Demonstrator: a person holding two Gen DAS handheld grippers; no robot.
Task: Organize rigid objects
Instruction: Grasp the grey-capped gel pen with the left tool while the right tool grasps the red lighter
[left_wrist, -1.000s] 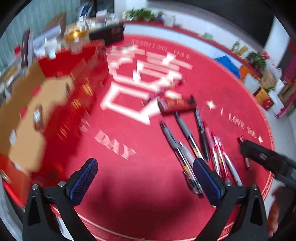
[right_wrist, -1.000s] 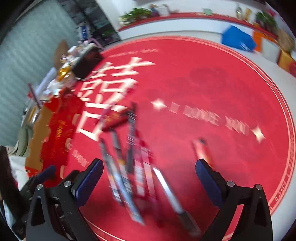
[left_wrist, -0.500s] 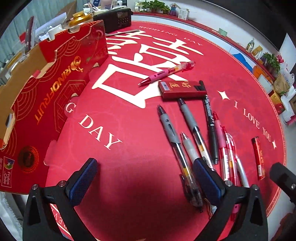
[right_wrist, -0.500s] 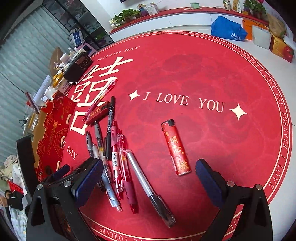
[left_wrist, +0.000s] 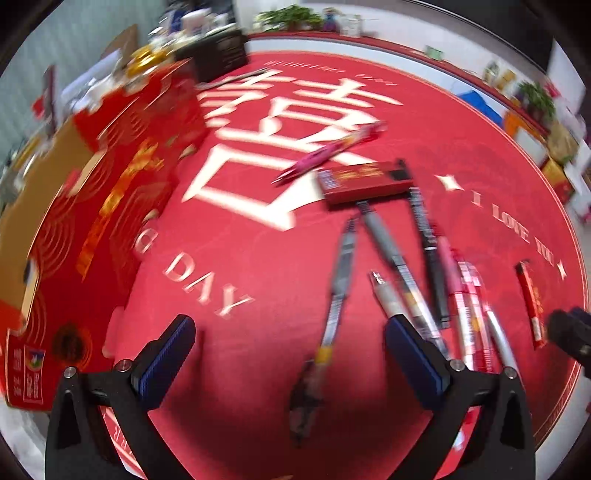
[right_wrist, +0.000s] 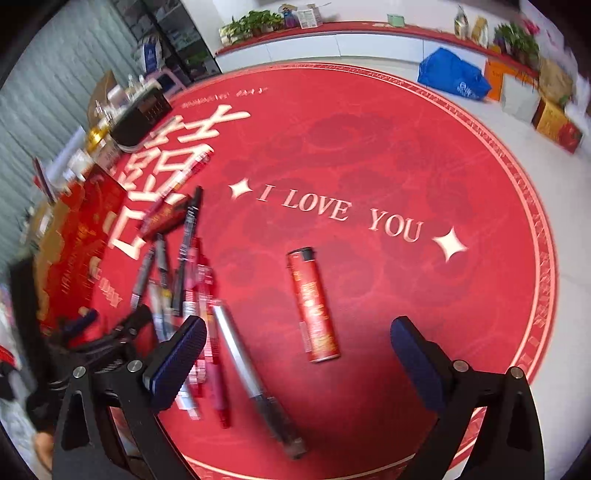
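Several pens lie side by side on a round red mat; they also show in the right wrist view. One grey pen lies apart, between the fingers of my open, empty left gripper. A pink pen and a flat red box lie farther back. A red lighter lies alone between the fingers of my open, empty right gripper, just ahead of them. The lighter also shows in the left wrist view.
A red and gold cardboard box lies at the mat's left. A black radio and small clutter stand at the back left. A blue bag and boxes sit on the floor at the back right. The left gripper shows at the right view's left.
The grey pen at the left of the group has swung away from the others and now lies between the left fingers. The right gripper has moved closer to the lighter.
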